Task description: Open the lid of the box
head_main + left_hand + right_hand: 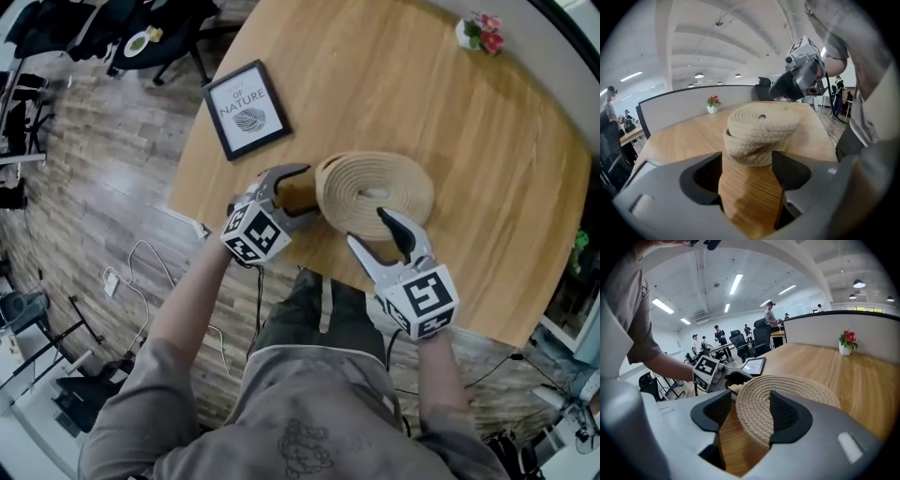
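The black-framed picture (247,110) bears the readable words "OF NATURE".

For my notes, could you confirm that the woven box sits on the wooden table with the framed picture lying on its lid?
Not quite: the framed picture lies on the table, apart from the box, not on its lid. The head view shows it. The box does sit on the wooden table.

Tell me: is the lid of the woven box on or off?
On, but askew: in the left gripper view the lid sits shifted sideways on the box, not lifted away.
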Motion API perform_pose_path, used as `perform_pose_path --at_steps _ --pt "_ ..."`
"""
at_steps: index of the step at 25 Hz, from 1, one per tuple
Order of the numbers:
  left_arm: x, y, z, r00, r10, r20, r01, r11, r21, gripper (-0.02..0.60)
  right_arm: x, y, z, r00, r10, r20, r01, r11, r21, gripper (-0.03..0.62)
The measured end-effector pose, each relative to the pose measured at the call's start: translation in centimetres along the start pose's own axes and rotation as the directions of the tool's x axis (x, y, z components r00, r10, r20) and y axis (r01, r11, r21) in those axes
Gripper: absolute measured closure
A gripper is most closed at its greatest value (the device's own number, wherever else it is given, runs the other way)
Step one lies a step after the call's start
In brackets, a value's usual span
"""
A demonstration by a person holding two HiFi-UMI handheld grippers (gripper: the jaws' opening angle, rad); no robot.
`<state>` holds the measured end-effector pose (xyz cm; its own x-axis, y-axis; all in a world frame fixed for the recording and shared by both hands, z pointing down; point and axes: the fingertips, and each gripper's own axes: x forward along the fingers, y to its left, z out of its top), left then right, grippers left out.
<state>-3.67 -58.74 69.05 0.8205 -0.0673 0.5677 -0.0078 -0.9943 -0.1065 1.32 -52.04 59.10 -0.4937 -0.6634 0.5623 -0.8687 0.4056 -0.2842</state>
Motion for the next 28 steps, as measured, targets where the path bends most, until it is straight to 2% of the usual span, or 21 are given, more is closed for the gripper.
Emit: perform_pose_path --at_steps 2,8,14,21,26,28 --pt "0.6 -0.1 0.1 0.999 -0.029 0.024 0.030 0.999 -0.022 0.227 0.7 0.1 -0.5 1.000 0.013 -0.022 -0.012 1.000 0.008 0.352" --pt "2.2 -0.4 0.5 0.996 -0.074 0.039 0.075 0.997 -0.022 0.218 2.4 0.8 -2.6 0.989 0.006 -0.146 -0.019 0.996 -0.088 0.352" --pt "2.3 -0.5 0.5 0.996 -0.073 0.053 0.075 0.997 -0.036 0.229 4.1 2.2 -3.9 0.969 -0.081 -0.235 0.013 0.961 -0.277 0.352" --pt "2.3 -0.5 0.5 0.996 -0.070 0.057 0.073 0.996 -0.046 0.236 5.9 2.1 -4.2 0.928 -0.229 -0.293 0.048 0.856 -0.515 0.352" --pt "2.2 -0.5 0.4 0.996 -0.067 0.052 0.070 0.995 -0.069 0.238 7.0 1.0 -4.5 0.891 -0.362 -0.275 0.090 0.733 -0.674 0.355" --pt "2.3 -0.5 0.3 0.996 -0.067 0.050 0.071 0.995 -0.074 0.238 7.1 0.7 -4.3 0.886 -0.384 -0.260 0.113 0.723 -0.682 0.372"
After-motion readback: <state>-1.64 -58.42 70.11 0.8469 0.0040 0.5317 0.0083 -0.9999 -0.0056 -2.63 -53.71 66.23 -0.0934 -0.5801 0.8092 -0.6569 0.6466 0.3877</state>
